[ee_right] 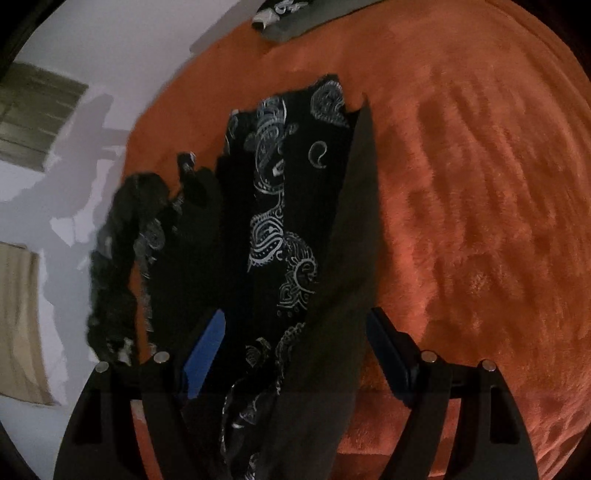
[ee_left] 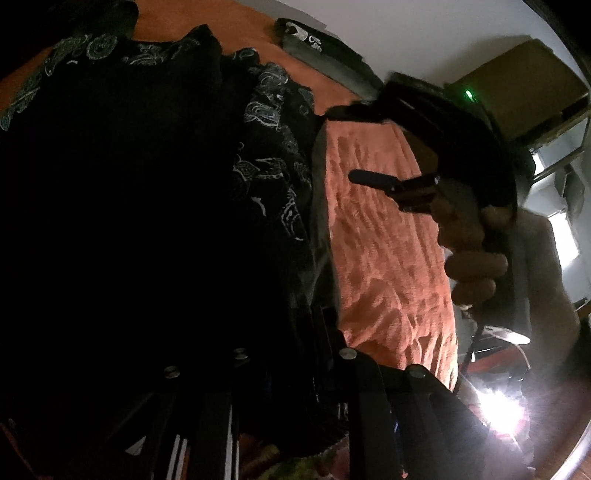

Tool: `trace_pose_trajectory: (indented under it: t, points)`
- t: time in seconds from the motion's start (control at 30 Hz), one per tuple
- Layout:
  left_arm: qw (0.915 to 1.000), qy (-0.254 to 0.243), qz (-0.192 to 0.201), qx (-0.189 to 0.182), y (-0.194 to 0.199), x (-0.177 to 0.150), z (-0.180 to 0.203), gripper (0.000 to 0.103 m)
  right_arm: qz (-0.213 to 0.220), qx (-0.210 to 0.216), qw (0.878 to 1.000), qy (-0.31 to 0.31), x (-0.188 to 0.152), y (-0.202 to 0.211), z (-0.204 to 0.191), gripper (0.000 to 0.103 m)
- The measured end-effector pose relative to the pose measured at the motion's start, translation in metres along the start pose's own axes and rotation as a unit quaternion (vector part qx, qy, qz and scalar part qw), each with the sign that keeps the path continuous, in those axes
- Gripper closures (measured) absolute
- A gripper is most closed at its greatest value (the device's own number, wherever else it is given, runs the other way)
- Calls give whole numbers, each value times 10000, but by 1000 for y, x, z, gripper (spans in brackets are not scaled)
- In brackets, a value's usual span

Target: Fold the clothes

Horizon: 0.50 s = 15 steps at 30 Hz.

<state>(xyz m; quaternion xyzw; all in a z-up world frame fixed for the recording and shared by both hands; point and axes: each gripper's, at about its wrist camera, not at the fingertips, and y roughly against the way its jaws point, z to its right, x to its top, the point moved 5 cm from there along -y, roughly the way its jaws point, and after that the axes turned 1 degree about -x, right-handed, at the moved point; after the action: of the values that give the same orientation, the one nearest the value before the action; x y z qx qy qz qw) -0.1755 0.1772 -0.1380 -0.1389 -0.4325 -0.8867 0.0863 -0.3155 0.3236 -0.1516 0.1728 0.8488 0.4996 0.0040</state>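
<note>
A black garment with a white paisley print (ee_left: pixel 266 162) fills most of the left wrist view and hangs over the orange blanket (ee_left: pixel 384 236). My left gripper (ee_left: pixel 295 398) sits buried in the dark cloth at the bottom, and its jaws look shut on the cloth. In the right wrist view the same garment (ee_right: pixel 273 229) hangs between the blue-padded fingers (ee_right: pixel 207 350) of my right gripper (ee_right: pixel 295 354), which stand wide apart. The right gripper body, held by a hand, shows in the left wrist view (ee_left: pixel 465 155).
The orange fleece blanket (ee_right: pixel 461 221) covers the bed. A folded grey and black garment (ee_right: pixel 291 18) lies at the far edge; it also shows in the left wrist view (ee_left: pixel 325 51). A white wall (ee_right: pixel 92 66) and a bright lamp (ee_left: pixel 502 410) are beyond the bed.
</note>
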Motion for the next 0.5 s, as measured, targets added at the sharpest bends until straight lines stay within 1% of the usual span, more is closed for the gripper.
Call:
trace_pose_trajectory:
  t: [0.2, 0.5]
  points:
    - [10000, 80, 16, -40, 0, 1, -6, 87, -164, -85, 9997, 184, 12, -29, -25, 25]
    - [9999, 108, 18, -65, 1, 1, -7, 87, -244, -339, 9986, 338, 10, -50, -37, 25]
